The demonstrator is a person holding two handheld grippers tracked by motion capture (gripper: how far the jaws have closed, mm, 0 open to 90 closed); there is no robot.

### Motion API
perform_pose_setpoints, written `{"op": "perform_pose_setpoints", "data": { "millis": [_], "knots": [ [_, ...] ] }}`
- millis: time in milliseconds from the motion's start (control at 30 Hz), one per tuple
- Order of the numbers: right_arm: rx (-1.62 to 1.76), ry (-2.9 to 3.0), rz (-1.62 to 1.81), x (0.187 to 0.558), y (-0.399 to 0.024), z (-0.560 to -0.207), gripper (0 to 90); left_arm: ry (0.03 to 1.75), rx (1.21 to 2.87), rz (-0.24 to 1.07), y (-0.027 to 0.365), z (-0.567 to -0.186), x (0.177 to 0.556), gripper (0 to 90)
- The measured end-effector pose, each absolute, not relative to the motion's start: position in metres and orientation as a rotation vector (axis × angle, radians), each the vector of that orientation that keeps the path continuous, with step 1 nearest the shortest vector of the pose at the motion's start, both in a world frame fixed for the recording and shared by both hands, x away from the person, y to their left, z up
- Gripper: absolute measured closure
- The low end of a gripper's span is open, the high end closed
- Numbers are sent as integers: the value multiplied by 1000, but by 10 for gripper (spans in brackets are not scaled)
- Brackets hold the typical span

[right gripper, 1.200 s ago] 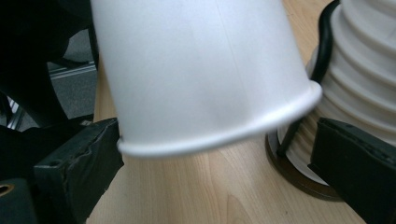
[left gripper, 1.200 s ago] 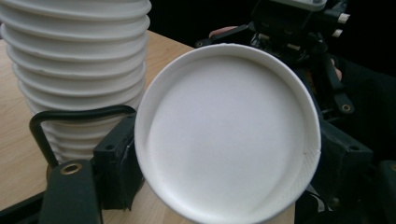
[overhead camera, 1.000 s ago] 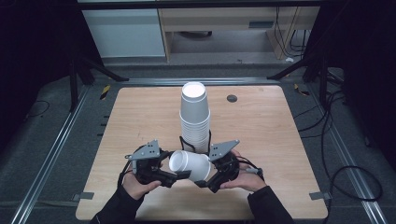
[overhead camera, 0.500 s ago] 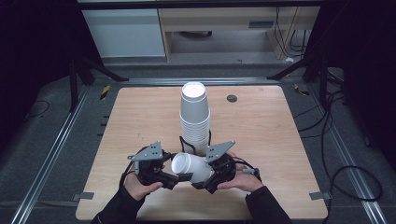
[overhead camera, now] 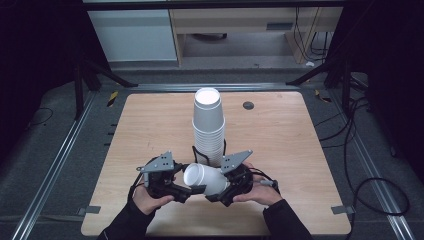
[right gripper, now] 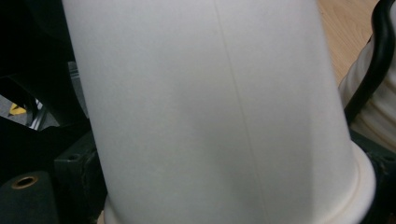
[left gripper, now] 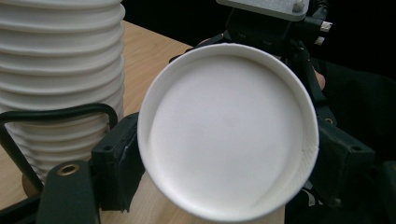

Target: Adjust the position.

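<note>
Fig.: L gripper (overhead camera: 187,191) & R gripper (overhead camera: 220,192) both clamping white cup (overhead camera: 204,179) sideways near stack (overhead camera: 209,127), prob. handing over btwn grippers.

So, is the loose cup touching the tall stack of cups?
Cannot tell. In the high view the loose cup overlaps the stack's base; the left gripper view suggests a gap, not plainly.
</note>
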State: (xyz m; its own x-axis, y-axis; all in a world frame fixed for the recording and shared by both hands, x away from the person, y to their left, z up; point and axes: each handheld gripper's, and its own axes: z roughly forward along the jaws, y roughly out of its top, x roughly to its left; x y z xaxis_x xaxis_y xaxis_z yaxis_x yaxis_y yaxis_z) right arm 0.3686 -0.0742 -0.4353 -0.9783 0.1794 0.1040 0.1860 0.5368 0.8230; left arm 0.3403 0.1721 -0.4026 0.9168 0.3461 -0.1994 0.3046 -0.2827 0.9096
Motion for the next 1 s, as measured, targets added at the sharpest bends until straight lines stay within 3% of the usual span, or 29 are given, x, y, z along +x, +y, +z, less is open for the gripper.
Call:
{"op": "perform_pose_setpoints", "data": {
  "millis": [600, 1000],
  "knots": [
    [-371, -2966, -1370, 374, -100, -414, 90, 532, 1956, 89, 188, -403, 342, 162],
    [-231, -3110, -1170, 373, -85, -403, 91, 526, 2004, 56, 182, -412, 344, 139]
  ]
}}
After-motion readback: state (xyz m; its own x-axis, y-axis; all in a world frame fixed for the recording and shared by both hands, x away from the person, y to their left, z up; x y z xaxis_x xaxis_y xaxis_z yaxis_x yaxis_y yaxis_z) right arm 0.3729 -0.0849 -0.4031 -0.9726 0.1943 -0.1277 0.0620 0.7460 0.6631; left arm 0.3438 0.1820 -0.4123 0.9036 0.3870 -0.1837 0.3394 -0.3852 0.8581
